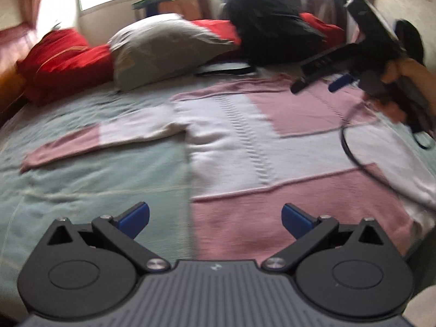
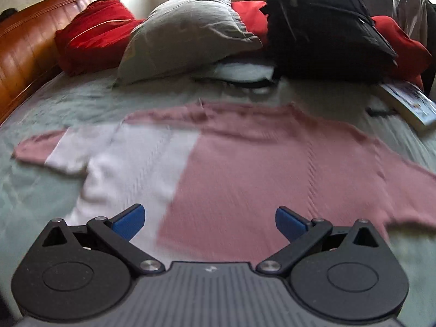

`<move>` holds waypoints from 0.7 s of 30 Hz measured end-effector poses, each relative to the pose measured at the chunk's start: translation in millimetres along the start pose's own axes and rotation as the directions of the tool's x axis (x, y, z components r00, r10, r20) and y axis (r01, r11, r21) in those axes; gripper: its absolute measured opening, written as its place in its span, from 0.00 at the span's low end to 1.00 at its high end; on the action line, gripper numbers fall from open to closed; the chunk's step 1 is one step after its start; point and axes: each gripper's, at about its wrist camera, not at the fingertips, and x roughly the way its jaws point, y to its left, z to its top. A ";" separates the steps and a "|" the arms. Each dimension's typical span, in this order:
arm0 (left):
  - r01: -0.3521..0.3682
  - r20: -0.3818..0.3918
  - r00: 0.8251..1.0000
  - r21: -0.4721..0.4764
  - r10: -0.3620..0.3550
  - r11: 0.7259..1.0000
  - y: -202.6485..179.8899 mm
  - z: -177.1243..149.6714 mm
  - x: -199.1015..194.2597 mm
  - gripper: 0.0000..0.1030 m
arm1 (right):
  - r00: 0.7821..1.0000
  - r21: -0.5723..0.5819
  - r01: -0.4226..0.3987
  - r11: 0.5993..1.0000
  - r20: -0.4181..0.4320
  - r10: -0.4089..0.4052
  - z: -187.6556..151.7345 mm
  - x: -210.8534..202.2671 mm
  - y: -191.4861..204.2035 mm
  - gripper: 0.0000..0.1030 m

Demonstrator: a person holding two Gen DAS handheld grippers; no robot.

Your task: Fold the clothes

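A pink and white knit sweater (image 1: 245,141) lies spread flat on the pale green bedspread (image 1: 95,169), one sleeve stretched out to the left. My left gripper (image 1: 215,219) hovers open above the sweater's lower hem, nothing between its blue pads. In the left wrist view the right gripper (image 1: 316,83) is held by a hand (image 1: 400,81) above the sweater's upper right part. The right wrist view shows the same sweater (image 2: 259,174) close below my right gripper (image 2: 209,219), which is open and empty.
Red pillows (image 1: 62,60), a grey pillow (image 1: 163,49) and a black backpack (image 1: 272,32) line the far side of the bed. A book (image 2: 408,106) lies at the right edge, a wooden headboard (image 2: 24,54) at the left. A black cable (image 1: 351,152) crosses the sweater.
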 end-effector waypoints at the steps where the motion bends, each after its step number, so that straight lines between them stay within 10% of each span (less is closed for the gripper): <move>1: -0.002 -0.006 1.000 -0.016 0.002 1.000 7.8 -1.0 2.9 0.99 | 1.000 -0.004 0.015 1.000 0.004 -0.015 12.9 13.7 6.7 1.00; 12: -0.081 -0.043 0.996 -0.137 0.076 0.987 74.6 -10.0 30.0 0.99 | 0.979 0.107 0.164 0.981 -0.141 -0.149 84.1 180.2 26.7 1.00; 21: -0.096 -0.054 0.995 -0.165 0.088 0.982 83.0 -10.6 38.2 0.99 | 0.972 0.091 0.222 0.971 -0.093 -0.214 123.7 227.7 26.2 1.00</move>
